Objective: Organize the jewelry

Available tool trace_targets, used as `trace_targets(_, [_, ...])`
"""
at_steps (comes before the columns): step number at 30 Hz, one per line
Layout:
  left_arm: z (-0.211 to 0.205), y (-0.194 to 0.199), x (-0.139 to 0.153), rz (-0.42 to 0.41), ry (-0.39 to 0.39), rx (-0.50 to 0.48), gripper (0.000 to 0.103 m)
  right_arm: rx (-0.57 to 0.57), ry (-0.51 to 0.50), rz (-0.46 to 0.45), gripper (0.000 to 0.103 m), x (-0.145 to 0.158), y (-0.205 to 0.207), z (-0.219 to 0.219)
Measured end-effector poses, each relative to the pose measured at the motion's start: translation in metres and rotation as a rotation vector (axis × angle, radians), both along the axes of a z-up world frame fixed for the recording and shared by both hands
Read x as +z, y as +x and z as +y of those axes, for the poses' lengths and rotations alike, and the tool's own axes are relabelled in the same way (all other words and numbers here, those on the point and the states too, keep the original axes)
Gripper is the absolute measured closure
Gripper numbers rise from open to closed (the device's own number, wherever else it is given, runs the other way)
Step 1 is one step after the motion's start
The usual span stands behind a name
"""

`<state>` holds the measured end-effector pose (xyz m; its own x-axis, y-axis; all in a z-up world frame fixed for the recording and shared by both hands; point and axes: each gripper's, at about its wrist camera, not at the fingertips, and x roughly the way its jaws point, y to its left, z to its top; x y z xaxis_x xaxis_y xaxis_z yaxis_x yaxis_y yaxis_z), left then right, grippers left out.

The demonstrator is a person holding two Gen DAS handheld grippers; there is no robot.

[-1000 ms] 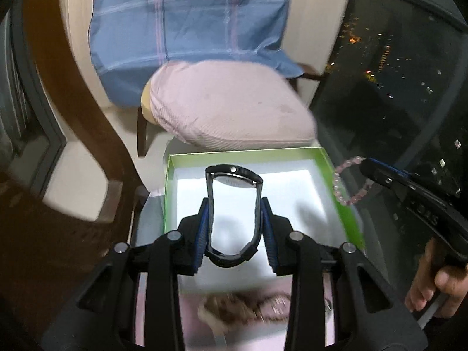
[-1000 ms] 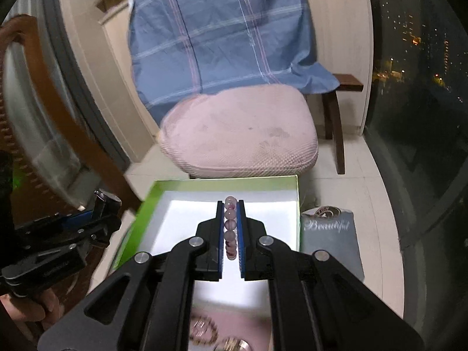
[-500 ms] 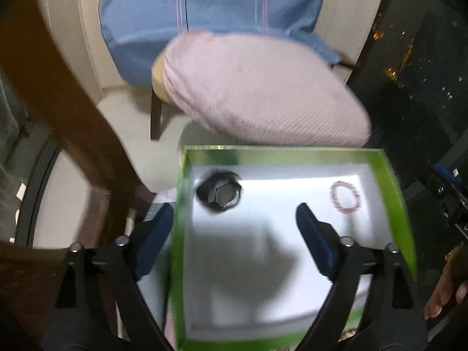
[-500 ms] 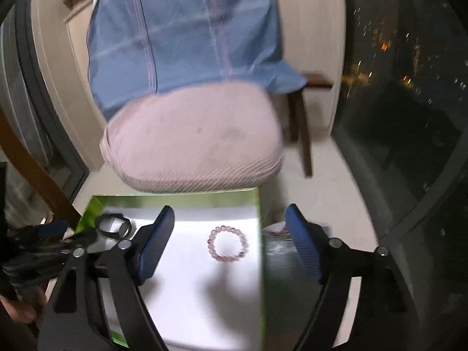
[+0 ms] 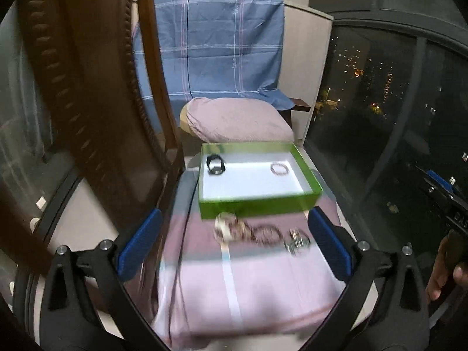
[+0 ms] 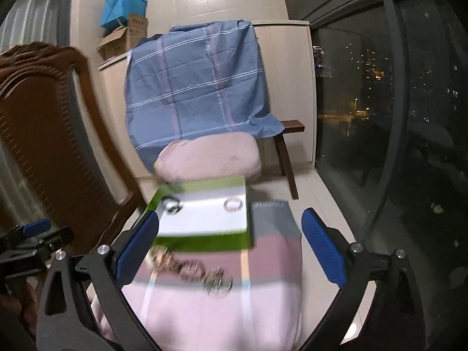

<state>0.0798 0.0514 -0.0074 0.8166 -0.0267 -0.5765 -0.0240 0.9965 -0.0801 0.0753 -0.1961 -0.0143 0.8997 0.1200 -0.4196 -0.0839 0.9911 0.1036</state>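
Inside the green tray, at the far end of the tabletop, lie two pieces: a black watch toward the far-left corner and a pink bead bracelet toward the far-right corner, well apart, both on the white floor of the tray. Rest of the jewelry sits in a row on the pink cloth just in front of the tray's near wall; motion blur smears it, so only ring-like shapes and a silvery piece at the right end can be made out, no exact count. In the right wrist view the same row is even blurrier, and a grey pouch w/ unreadable script lies beside the tray's right side. Left tongs are spread wide, nothing between them; jaws have just been opening. Right tongs likewise spread wide & empty, just been opening. Person's hand cut off at the right edge.
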Motion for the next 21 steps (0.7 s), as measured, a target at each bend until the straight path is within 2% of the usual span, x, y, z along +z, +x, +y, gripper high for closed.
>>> trace_targets(2, [-0.01,-0.036,0.0,-0.02,0.015,0.006,0.004,0.014,-0.005,0.004,0.007,-0.002,-0.024,0.009])
trace_targets(9, [-0.027,-0.094,-0.008,-0.025,0.005,0.027,0.004,0.047,-0.031,0.002,0.007,-0.017,-0.09,0.03])
trace_targets(12, [-0.031,-0.107,-0.014,-0.005,-0.002,0.028,0.004,0.048,-0.052,-0.011,0.007,-0.025,-0.113,0.035])
trace_targets(21, [-0.043,-0.12,-0.016,0.004,0.012,0.01,0.004,0.054,-0.036,-0.006,0.007,-0.025,-0.128,0.035])
